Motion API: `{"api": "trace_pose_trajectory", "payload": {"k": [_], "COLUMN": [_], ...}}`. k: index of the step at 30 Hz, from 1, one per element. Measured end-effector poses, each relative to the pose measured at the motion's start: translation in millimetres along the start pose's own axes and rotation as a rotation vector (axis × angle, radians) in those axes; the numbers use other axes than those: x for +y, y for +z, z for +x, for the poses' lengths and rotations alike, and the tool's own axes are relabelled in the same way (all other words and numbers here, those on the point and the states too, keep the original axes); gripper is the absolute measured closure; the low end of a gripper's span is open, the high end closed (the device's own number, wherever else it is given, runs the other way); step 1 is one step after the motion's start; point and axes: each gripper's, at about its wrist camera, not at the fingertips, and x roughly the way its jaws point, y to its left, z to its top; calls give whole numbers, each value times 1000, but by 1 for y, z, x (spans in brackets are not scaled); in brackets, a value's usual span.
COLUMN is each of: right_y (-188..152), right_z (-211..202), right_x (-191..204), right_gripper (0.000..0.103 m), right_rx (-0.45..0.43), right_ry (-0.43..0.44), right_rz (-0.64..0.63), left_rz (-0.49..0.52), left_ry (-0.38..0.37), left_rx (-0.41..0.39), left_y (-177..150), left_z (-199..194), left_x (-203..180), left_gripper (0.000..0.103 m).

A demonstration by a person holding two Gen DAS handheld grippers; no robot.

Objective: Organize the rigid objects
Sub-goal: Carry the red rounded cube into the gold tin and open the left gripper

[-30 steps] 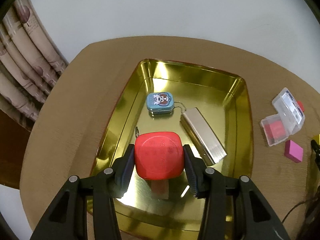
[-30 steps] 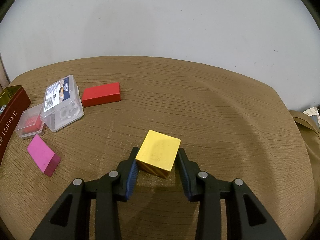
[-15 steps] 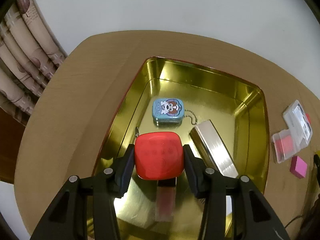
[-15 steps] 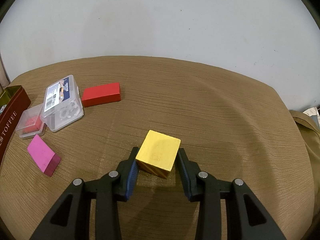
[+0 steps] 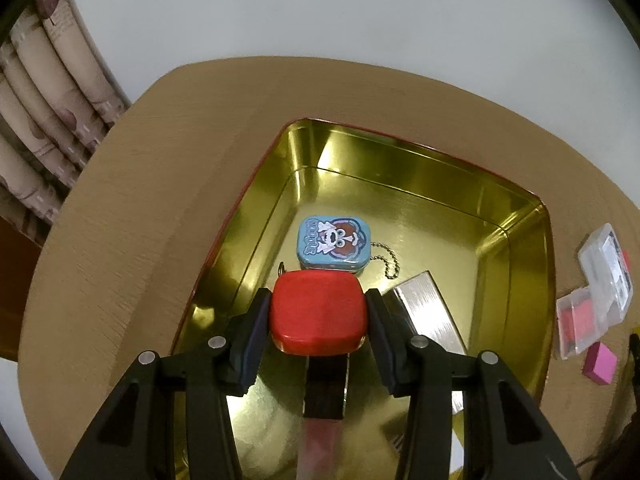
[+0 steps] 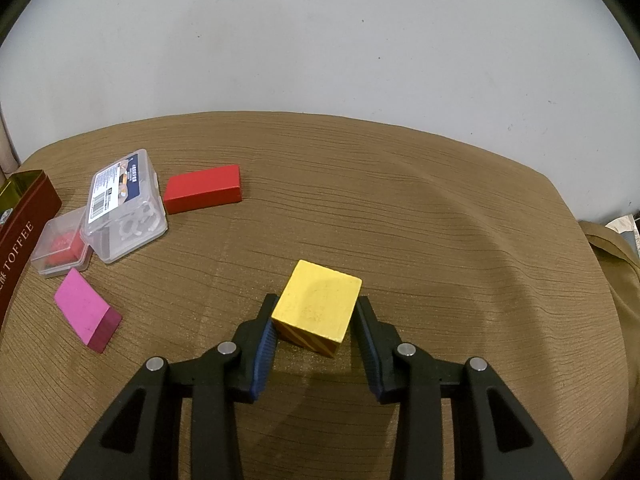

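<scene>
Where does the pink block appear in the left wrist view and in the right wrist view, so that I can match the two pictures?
Left wrist view: the pink block lies at the far right edge, on the table outside the gold tin.
Right wrist view: the pink block lies at lower left, on the table left of the right gripper.
Shared landmark: the clear plastic box, just beyond the pink block in both views.

Red rounded case [image 5: 318, 312] hides tin floor under it; its print blurred. Silver bar [image 5: 430, 314] near end lost behind left gripper [image 5: 318, 322] finger. Toffee tin [image 6: 24, 216] cut by left edge, lettering partial. Clear box [image 6: 124, 204] label unreadable. Yellow cube [image 6: 318, 306] contact with right gripper [image 6: 316, 332] pads unclear.
</scene>
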Motion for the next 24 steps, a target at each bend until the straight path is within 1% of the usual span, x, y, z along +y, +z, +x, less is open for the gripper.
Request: {"api": "trace_pose_trajectory", "payload": {"k": [4,8,14,17,21,24], "right_y": [0,1,1,1,1,1], "right_z": [0,0,0,0,0,0], "right_x": [0,0,0,2,2,2], "right_gripper": [65,65,65,64,64,65], "right_rx": [0,1,1,1,1,0], "right_ry": [-2,-1,-6,-6,-7,-8], "right_rz": [-4,-4,-9,-11,-11,-13], "left_rz": [18,50,61,49,53,88], "left_ry": [5,30,30,18,37,62], "left_rx": [-15,-39,-68,-84,-121,-155], "left_y": [-2,-5,-12,-17,-28,-36], "left_z": [-1,-6,-19,-31,-51,-65], "left_x": [-2,-6,-7,-5,-8,-12], "left_gripper": [59,57,57,56,52,49]}}
